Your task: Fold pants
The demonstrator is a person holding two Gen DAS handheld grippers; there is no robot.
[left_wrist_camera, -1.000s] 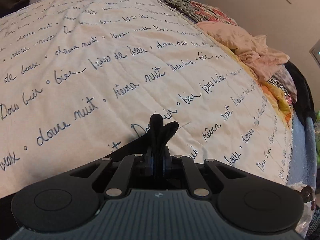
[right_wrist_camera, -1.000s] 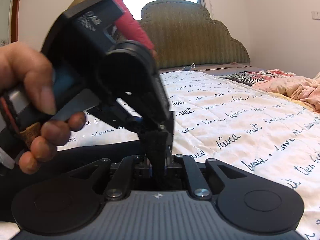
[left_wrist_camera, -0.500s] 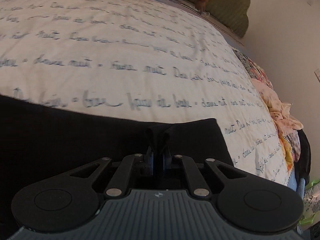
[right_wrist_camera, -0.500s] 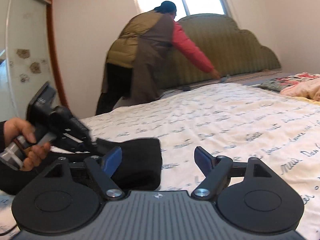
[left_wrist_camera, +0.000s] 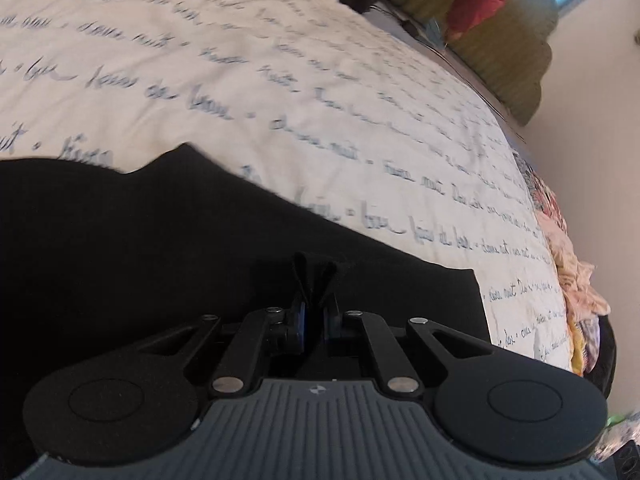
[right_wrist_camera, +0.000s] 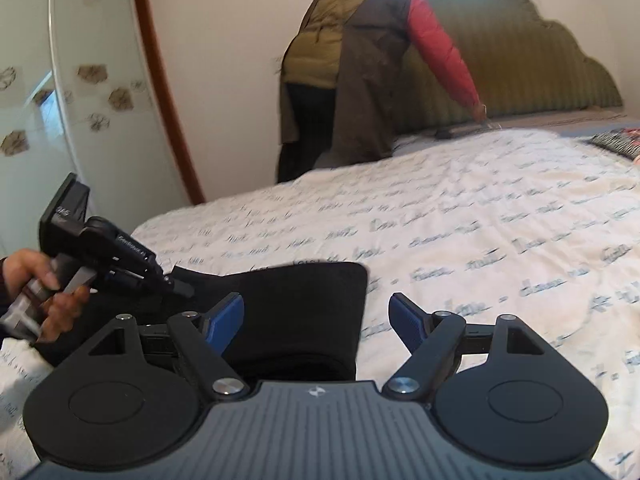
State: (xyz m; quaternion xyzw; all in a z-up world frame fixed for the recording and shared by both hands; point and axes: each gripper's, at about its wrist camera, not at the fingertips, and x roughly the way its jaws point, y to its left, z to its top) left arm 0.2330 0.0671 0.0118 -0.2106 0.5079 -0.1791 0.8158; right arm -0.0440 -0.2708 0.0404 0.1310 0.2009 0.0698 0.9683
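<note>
- Pants [right_wrist_camera: 304, 312]: black, lying on the bed, near-left part of the quilt [right_wrist_camera: 500, 216]. Folded end w/ rounded corner sits right in front of my right claw [right_wrist_camera: 316, 314]; rest of the cloth runs off to the left, so long axis is roughly left-right.
- Right claw: fingers wide apart, holding nothing. Left blue pad over the cloth, right pad over bare quilt.
- Left claw [left_wrist_camera: 314, 280]: clamped on a pinch of pants, black fold poking up between the tips. In right view it's [right_wrist_camera: 178, 286] at the cloth's left side, so left is the one holding, right free and nearest the folded end.
- Writing: quilt has cursive script, blurred; I make out "nuit" at most. Small white lettering on left claw body, unreadable.
- Far: someone [right_wrist_camera: 360, 72] at the headboard.
</note>
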